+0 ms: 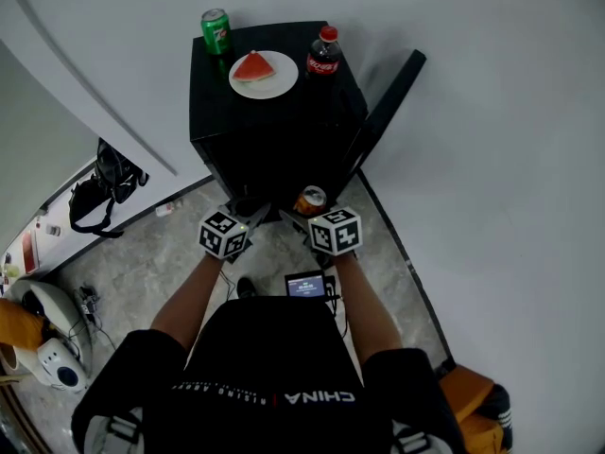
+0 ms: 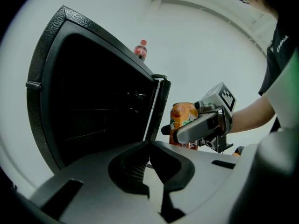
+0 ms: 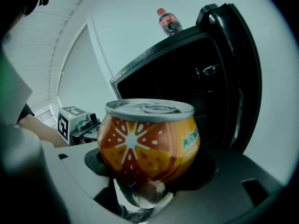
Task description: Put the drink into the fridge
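Our right gripper (image 1: 319, 219) clasps the orange drink can (image 3: 148, 141) upright, just outside the front edge of the open black fridge (image 1: 269, 145); our left gripper (image 2: 150, 162) is clenched, empty.

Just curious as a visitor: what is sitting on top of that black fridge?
A green can, a white plate carrying a watermelon slice, and a cola bottle. The fridge top under the plate is covered.
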Tool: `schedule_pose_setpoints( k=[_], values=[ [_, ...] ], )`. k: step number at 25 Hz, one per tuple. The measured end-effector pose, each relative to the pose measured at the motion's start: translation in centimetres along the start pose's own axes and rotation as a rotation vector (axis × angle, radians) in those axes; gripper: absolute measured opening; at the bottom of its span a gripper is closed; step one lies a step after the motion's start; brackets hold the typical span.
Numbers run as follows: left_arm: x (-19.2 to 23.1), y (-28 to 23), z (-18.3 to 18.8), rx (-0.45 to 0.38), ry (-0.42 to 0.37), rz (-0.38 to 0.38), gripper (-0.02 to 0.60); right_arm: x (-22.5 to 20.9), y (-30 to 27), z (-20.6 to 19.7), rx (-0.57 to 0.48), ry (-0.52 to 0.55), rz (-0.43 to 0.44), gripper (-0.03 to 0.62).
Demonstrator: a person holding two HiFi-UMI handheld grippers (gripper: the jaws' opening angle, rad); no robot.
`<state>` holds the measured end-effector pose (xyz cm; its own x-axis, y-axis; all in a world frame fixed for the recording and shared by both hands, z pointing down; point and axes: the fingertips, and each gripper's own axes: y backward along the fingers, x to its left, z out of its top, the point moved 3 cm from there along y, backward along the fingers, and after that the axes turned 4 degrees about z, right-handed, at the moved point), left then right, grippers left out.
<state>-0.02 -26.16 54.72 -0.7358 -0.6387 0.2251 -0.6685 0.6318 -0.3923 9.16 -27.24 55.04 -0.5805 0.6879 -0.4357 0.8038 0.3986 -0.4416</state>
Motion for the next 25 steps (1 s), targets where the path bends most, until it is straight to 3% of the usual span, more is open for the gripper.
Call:
schedule_pose_setpoints(
  k=[5, 15, 25],
  values=[
    [0.5, -0.1, -0.2, 0.005, 0.004, 0.018, 0.012, -0.9, -0.2, -0.4, 0.023, -0.006, -0.012, 0.344],
    [3.4, -2.4, 1.7, -0.02, -0.027, 0.144, 0.012, -4.0, -2.8, 2.8, 0.023, 0.047, -0.028, 0.344],
    [7.3, -5.8, -2.0, -0.01, 0.038, 0.27, 0.012, -8.3, -9.2, 1.4, 0.04, 0.069, -0.062, 0.344]
  ],
)
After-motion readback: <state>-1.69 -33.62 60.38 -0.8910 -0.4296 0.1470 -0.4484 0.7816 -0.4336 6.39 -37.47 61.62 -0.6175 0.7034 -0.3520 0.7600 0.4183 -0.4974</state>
